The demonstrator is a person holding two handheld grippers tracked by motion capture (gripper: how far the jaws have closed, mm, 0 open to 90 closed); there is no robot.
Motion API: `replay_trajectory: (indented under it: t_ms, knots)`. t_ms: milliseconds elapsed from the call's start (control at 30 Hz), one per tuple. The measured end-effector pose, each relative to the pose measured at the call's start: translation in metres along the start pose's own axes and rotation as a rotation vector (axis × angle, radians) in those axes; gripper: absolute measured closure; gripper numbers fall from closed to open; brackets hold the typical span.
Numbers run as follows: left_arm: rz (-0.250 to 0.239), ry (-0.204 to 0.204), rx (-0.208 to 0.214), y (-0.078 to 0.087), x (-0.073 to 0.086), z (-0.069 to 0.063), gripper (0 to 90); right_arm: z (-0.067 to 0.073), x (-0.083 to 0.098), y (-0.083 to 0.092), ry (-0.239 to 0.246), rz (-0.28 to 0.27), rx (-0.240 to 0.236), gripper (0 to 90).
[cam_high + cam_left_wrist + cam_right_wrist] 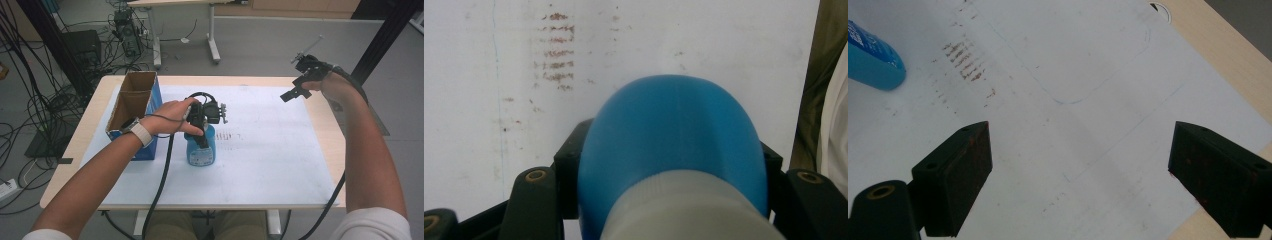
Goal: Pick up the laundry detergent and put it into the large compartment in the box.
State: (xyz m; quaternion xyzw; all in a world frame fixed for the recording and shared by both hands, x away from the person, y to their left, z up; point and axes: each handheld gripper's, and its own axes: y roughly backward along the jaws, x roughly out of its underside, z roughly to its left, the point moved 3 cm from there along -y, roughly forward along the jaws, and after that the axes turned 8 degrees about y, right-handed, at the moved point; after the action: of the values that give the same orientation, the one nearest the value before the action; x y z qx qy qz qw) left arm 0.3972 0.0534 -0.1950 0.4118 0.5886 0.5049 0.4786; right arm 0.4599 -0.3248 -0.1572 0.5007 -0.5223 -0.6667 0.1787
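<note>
A blue bottle [201, 149] with a white neck stands upright on the white sheet [270, 155], left of the middle. My left gripper [202, 131] comes down on it from above and is shut on its upper part. In the left gripper view the bottle's blue shoulder [674, 135] sits squeezed between the two black jaws of the left gripper [671, 162]. My right gripper [295, 76] hangs in the air over the sheet's far right corner, well away from the bottle. The right gripper [1080, 165] stands open with bare sheet between its jaws, and the bottle's base [870, 62] lies far off at upper left.
An open cardboard box [131, 102] with blue sides stands at the sheet's left edge, close beside the left wrist. Brown smudges [227, 135] mark the sheet just right of the bottle. The wooden table edge [330, 130] runs along the right.
</note>
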Motion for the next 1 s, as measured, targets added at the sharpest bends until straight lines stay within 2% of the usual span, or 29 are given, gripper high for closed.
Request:
replay_trajectory:
  t_ms: [100, 233, 400, 600, 833, 967, 1000]
  knots:
    - [0.003, 0.007, -0.001, 0.0, 0.0, 0.0, 39.1, 0.0, 0.0, 0.0, 0.0, -0.001, -0.001, 10.5]
    - [-0.019, 0.029, 0.004, 0.0, 0.004, 0.001, 39.3, 0.001, 0.0, 0.0, 0.002, -0.005, 0.0, 10.5]
    - [-0.02, 0.043, -0.023, 0.002, 0.003, -0.003, 39.3, 0.001, 0.001, 0.001, 0.007, -0.006, 0.001, 10.5]
    - [-0.022, 0.068, -0.023, 0.01, 0.003, -0.001, 39.1, 0.002, 0.003, 0.004, 0.005, -0.014, 0.007, 10.5]
    - [0.001, 0.109, -0.05, 0.021, 0.001, -0.006, 38.9, 0.003, 0.006, 0.006, 0.002, -0.022, 0.009, 10.5]
    - [0.002, 0.167, -0.069, 0.033, 0.003, -0.01, 38.9, 0.004, 0.006, 0.006, 0.006, -0.024, 0.007, 10.4]
    - [0.002, 0.167, -0.069, 0.033, 0.003, -0.01, 38.9, 0.004, 0.006, 0.006, 0.006, -0.024, 0.007, 10.4]
